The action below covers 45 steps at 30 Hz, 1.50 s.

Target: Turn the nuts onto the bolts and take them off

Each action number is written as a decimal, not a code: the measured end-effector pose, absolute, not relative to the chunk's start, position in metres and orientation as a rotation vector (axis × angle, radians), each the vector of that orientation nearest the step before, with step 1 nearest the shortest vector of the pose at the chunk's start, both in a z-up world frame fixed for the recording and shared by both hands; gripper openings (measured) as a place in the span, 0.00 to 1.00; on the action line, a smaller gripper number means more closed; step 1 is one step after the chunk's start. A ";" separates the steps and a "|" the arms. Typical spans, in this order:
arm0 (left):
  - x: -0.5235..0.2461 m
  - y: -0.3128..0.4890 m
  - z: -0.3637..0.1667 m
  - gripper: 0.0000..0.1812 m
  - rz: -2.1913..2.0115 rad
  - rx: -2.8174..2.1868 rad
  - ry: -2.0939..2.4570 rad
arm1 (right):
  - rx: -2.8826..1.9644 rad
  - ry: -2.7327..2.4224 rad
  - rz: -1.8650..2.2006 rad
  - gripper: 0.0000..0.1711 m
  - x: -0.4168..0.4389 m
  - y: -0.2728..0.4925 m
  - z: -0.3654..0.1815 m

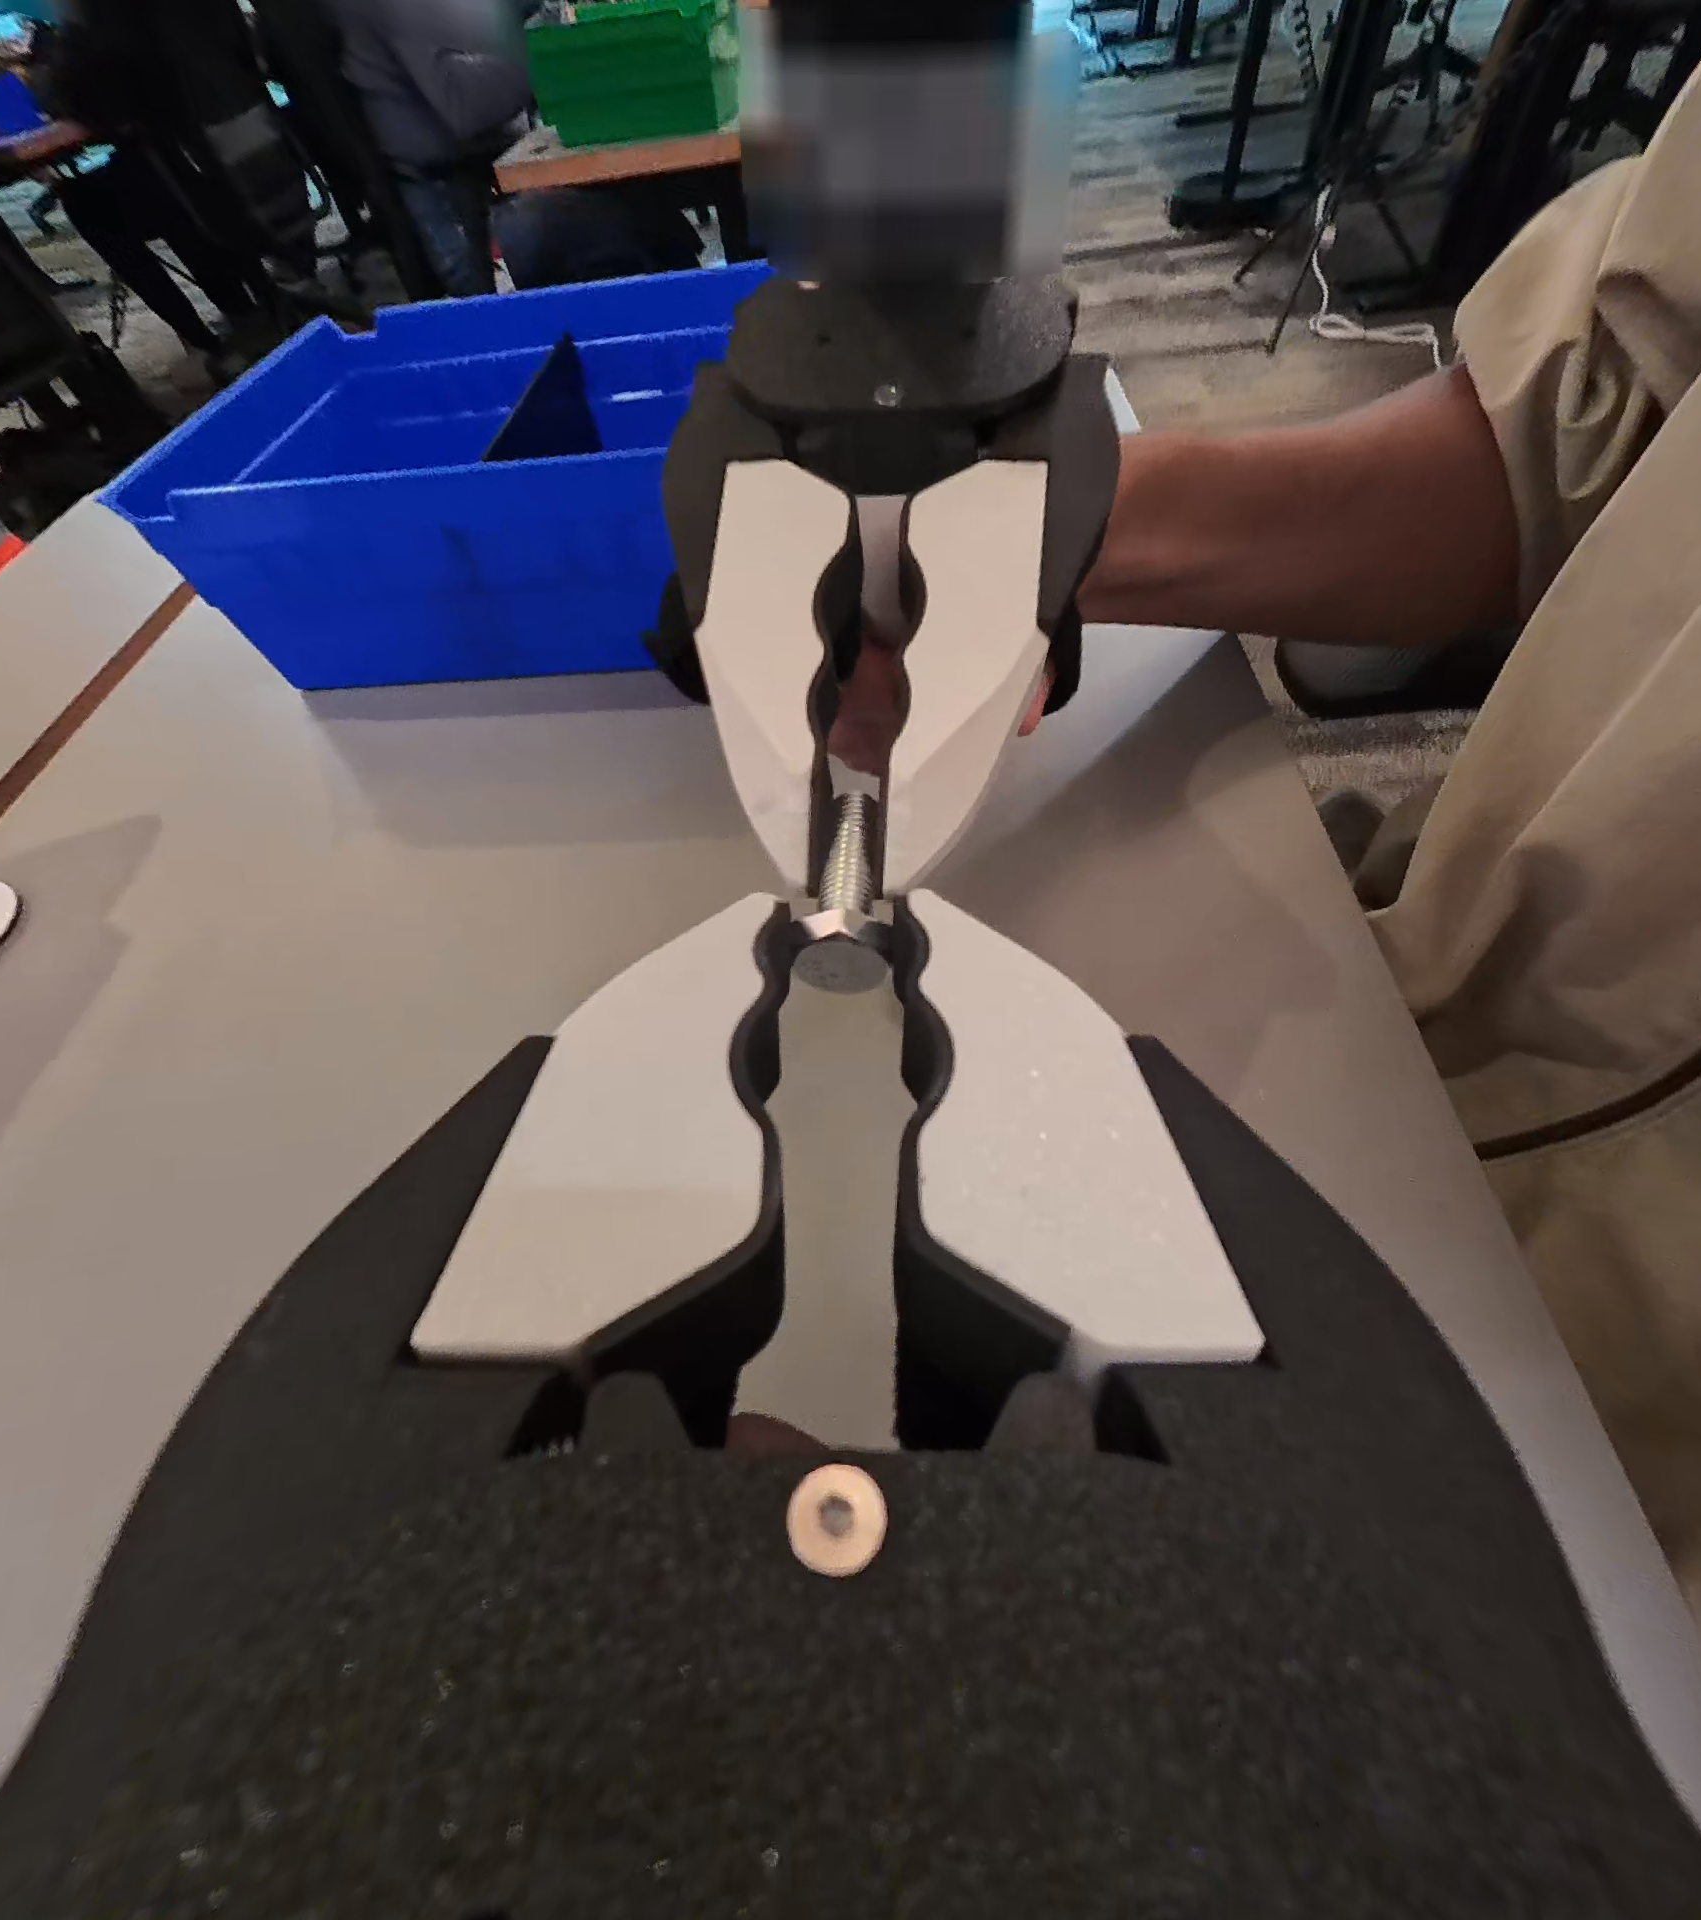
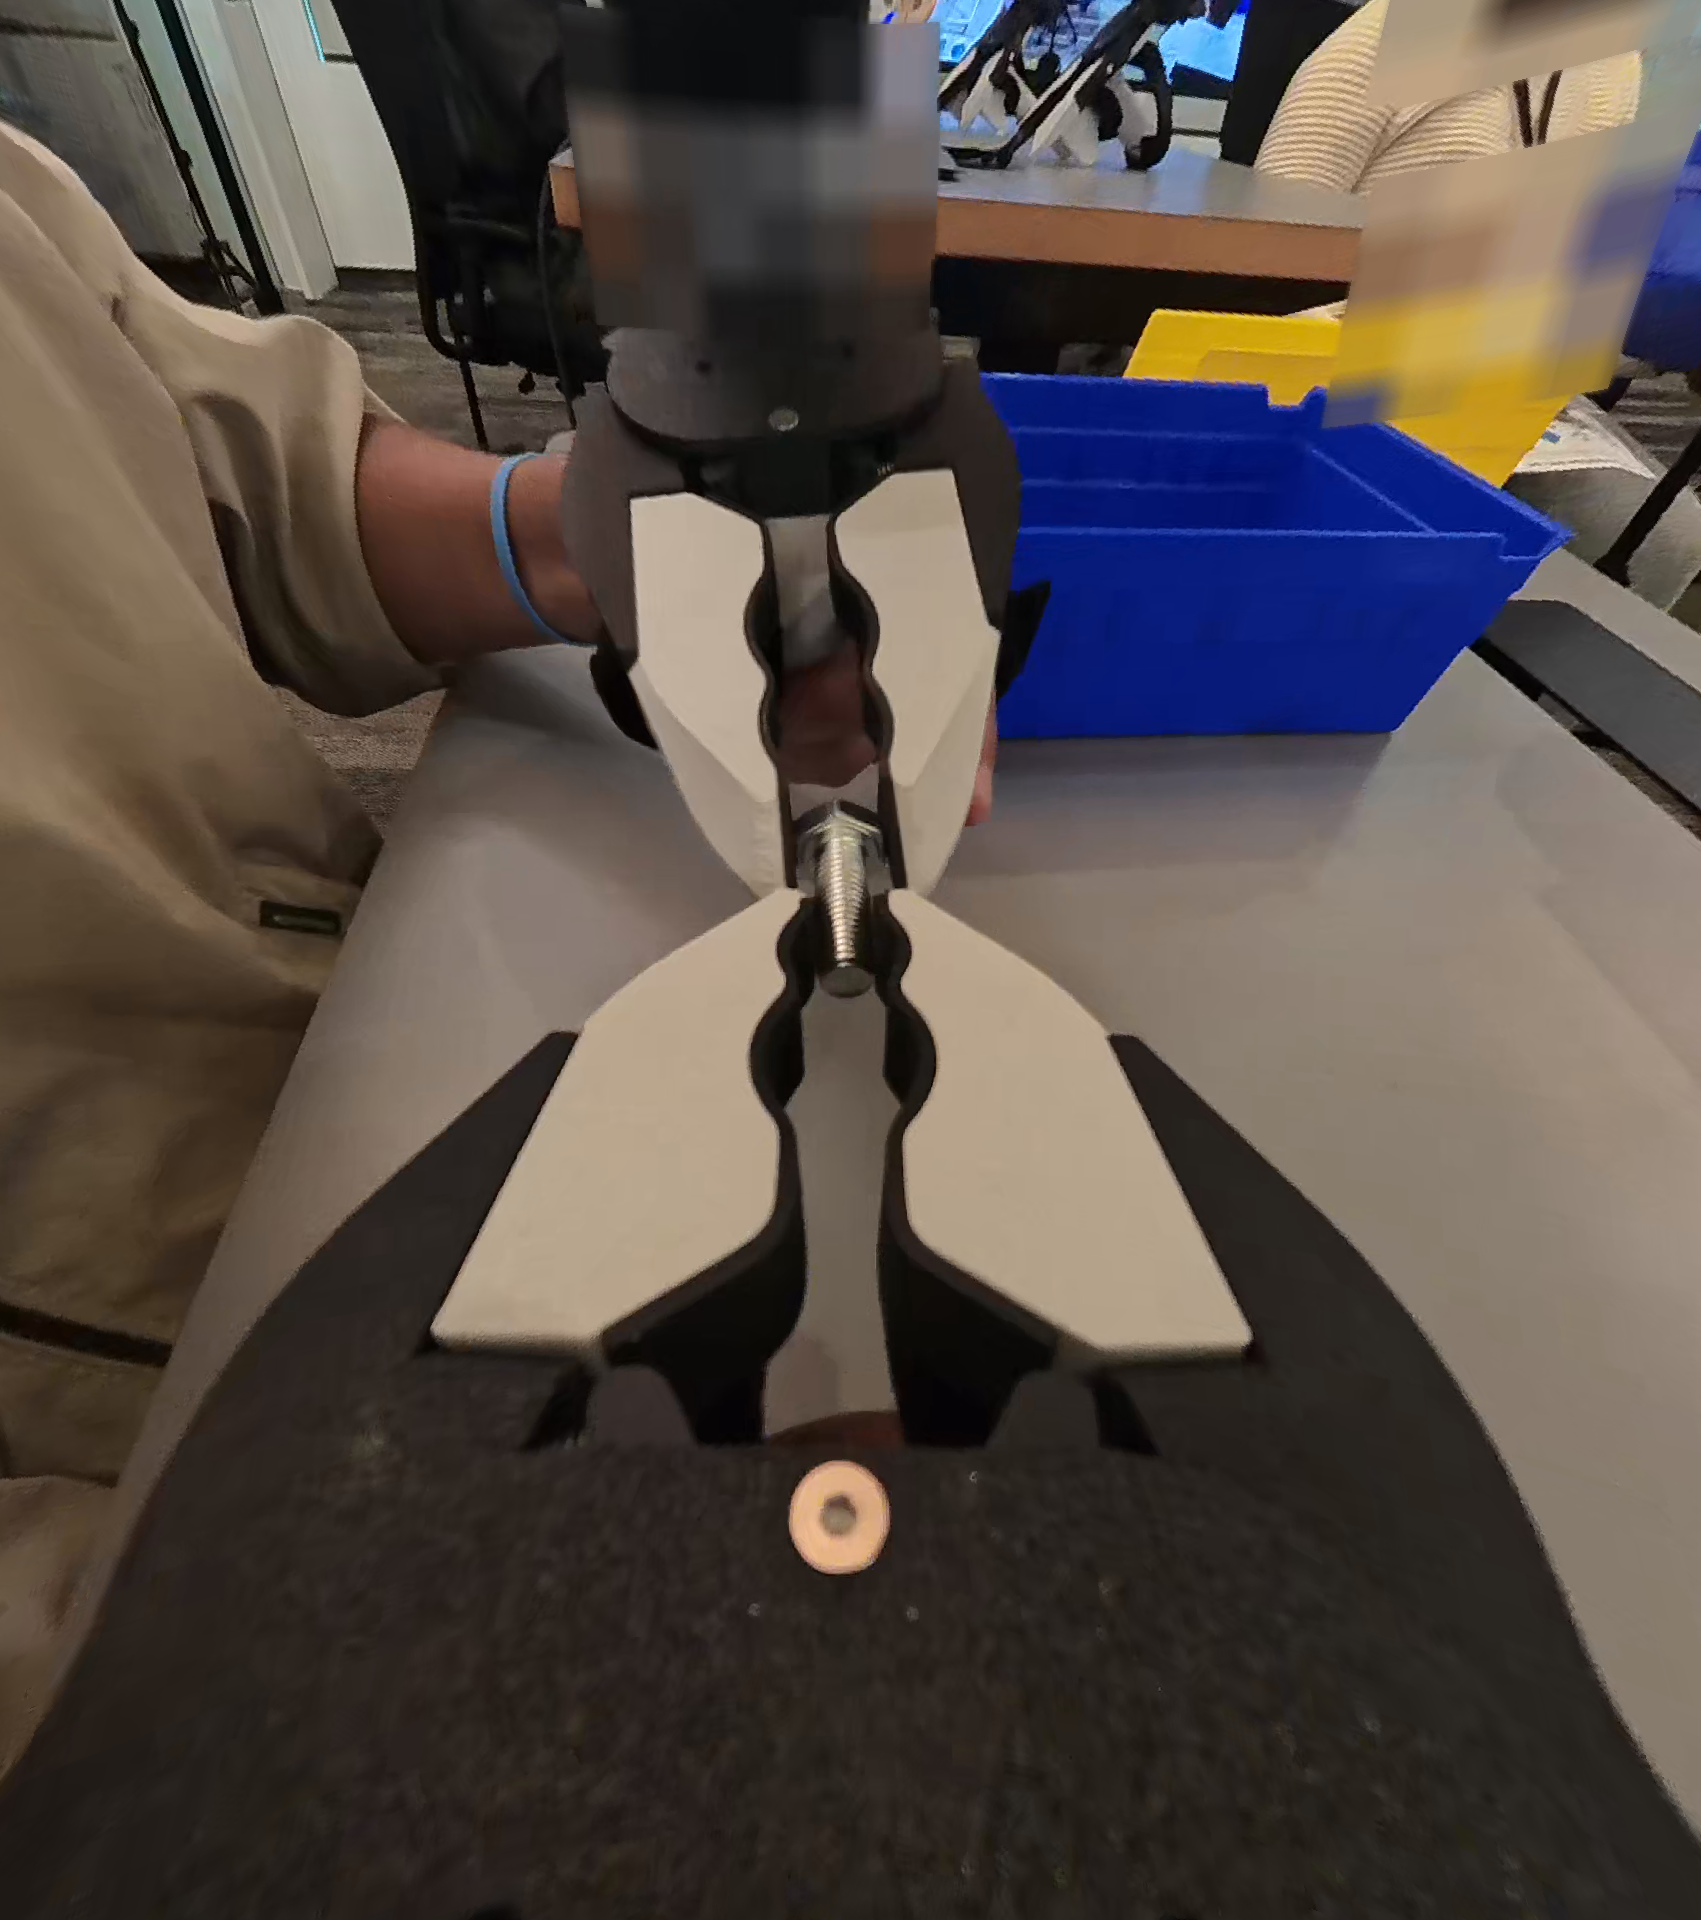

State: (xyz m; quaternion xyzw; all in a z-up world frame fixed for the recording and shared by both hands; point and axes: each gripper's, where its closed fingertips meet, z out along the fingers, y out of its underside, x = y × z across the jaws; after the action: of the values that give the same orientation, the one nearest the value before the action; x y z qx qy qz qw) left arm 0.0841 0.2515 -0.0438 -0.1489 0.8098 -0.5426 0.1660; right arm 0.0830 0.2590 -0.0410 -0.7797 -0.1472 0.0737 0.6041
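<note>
Left gripper (image 1: 841,940) clamps the bolt (image 1: 851,868) head while my right gripper (image 2: 841,961) pinches its threaded end, steadying it for turning the nut (image 2: 830,847).

I count one bolt (image 1: 841,914), its head between my left fingertips and its threaded end between my right. Two grippers: left gripper (image 1: 838,925), right gripper (image 2: 841,935). One blue bin (image 1: 430,520) beyond the fingers, one yellow bin (image 2: 1230,348) farther off.
</note>
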 end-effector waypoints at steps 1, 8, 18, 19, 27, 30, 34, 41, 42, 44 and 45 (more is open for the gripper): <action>0.084 0.251 -0.043 0.10 -1.563 -0.437 2.286 | -1.799 -0.336 0.174 0.06 0.083 0.259 -0.040; 0.095 0.280 -0.020 0.22 -1.608 -0.741 1.869 | -1.721 -0.158 0.149 0.05 0.101 0.251 -0.029; 0.103 0.342 -0.057 0.26 -1.141 -1.231 1.378 | -1.714 0.344 -0.222 0.06 0.135 0.237 -0.068; 0.105 0.343 -0.061 0.26 -1.168 -1.271 1.369 | -1.704 0.364 -0.234 0.06 0.136 0.236 -0.069; 0.109 0.341 -0.066 0.24 -1.193 -1.301 1.399 | -1.668 0.355 -0.254 0.06 0.138 0.234 -0.064; 0.109 0.337 -0.068 0.24 -1.173 -1.277 1.427 | -1.662 0.356 -0.274 0.06 0.139 0.234 -0.063; 0.109 0.331 -0.069 0.25 -1.133 -1.237 1.453 | -1.596 0.363 -0.371 0.06 0.159 0.218 -0.032; 0.107 0.329 -0.066 0.25 -1.147 -1.212 1.453 | -1.552 0.436 -0.716 0.06 0.309 0.114 0.062; 0.107 0.329 -0.066 0.25 -1.155 -1.214 1.448 | -1.611 0.452 -0.760 0.06 0.338 0.101 0.055; 0.106 0.330 -0.065 0.25 -1.169 -1.219 1.446 | -1.744 0.439 -0.610 0.06 0.379 0.095 0.032; 0.107 0.330 -0.066 0.25 -1.173 -1.222 1.450 | -1.830 0.467 -0.537 0.06 0.399 0.090 0.016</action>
State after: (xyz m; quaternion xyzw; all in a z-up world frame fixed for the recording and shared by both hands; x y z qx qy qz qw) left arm 0.1066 0.3296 -0.0659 -0.4921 0.5840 -0.4722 0.4402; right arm 0.3991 0.0905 0.0157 -0.7750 0.1979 -0.2272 0.5554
